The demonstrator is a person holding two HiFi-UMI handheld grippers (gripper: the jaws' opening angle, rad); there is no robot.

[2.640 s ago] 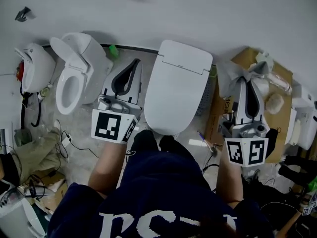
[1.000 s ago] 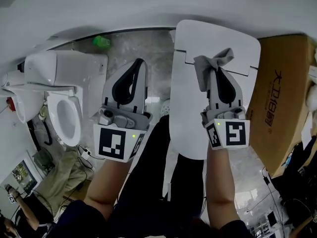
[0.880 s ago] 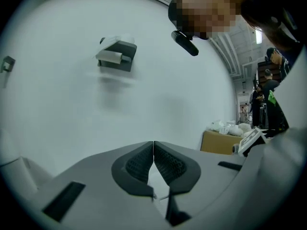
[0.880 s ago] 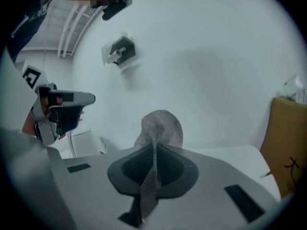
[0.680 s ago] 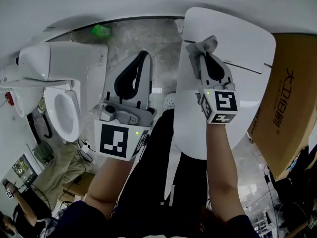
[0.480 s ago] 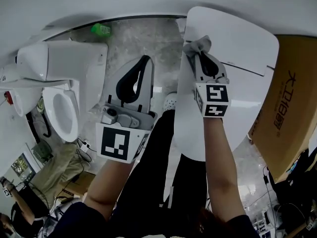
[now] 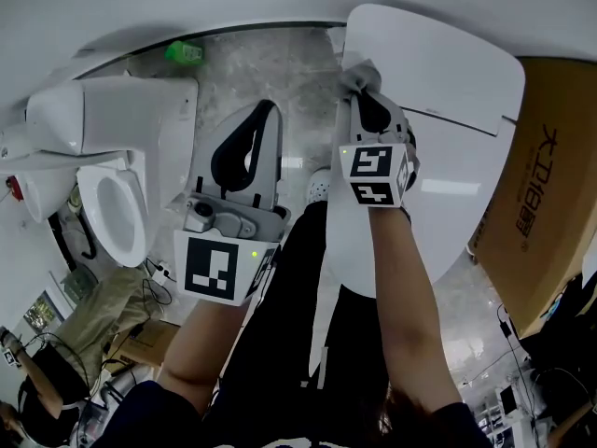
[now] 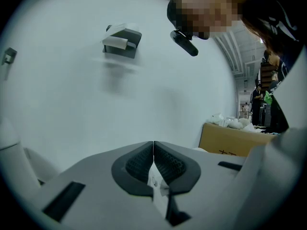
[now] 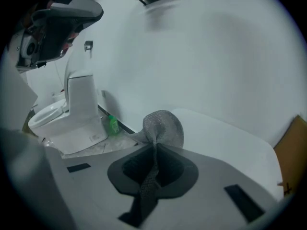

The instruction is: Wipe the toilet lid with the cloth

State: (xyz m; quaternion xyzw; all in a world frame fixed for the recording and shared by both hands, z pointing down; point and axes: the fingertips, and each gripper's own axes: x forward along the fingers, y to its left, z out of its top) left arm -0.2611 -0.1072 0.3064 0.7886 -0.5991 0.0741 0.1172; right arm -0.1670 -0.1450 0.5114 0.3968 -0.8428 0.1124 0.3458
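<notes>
The right gripper [image 9: 154, 152] pinched the cloth [image 9: 163, 123] at the toilet lid [image 7: 457, 82]; the closed left gripper [image 8: 153, 150] hung beside another toilet [image 7: 112, 194]. The cardboard box [image 7: 550, 138] print was illegible.

The right tool [image 9: 154, 150] pinches grey cloth [image 9: 160, 128] above the toilet lid [image 9: 225, 138].

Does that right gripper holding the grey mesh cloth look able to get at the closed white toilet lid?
Probably yes: the right gripper, shut on the grey mesh cloth, hangs at the far left edge of the white toilet lid, with nothing visible between them.
</notes>
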